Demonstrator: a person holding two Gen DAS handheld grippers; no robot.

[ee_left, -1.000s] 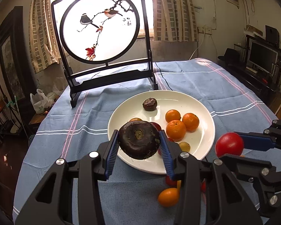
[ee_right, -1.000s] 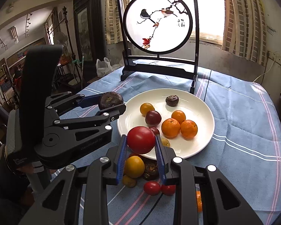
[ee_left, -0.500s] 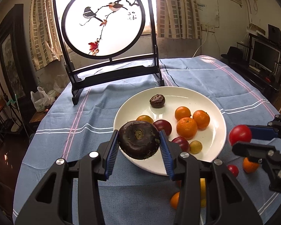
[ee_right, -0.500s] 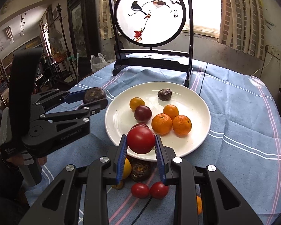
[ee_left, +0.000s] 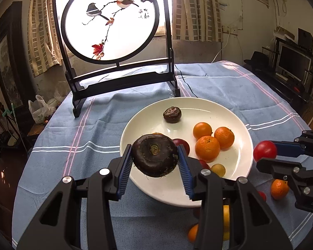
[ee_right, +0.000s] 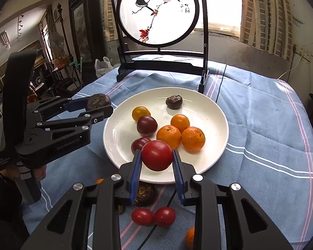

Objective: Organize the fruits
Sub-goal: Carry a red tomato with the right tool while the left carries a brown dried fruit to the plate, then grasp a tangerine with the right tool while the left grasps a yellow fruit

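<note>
Fruit on the white plate (ee_right: 215,112) counts out, left to right in the right wrist view, as one yellow tomato (ee_right: 140,113), two dark plums (ee_right: 146,125), three oranges (ee_right: 168,136) bunched together, and one dark chestnut (ee_right: 173,102) alone at the far side. The left wrist view adds a small yellow fruit (ee_left: 218,170) near the plate's near edge. Off the plate, on the blue cloth (ee_right: 260,125) in front of it, lie a dark brown corm (ee_right: 144,193), two red tomatoes (ee_right: 142,216) side by side, and an orange (ee_right: 189,238) at the bottom edge; more fruit behind the fingers may be there, but it is too hidden to count.

At left, the left gripper (ee_left: 155,162) is clamped on a big water chestnut (ee_left: 154,155): flat, round, dark brown, with a pale stem scar facing the camera and fine rootlets underneath. It sits between the blue pads, above the plate's left rim.

Further right, the right gripper (ee_right: 157,162) is closed on a large red tomato (ee_right: 157,155), smooth and glossy, pinched on both sides by the pads and held over the plate's near edge, just in front of the oranges.
</note>
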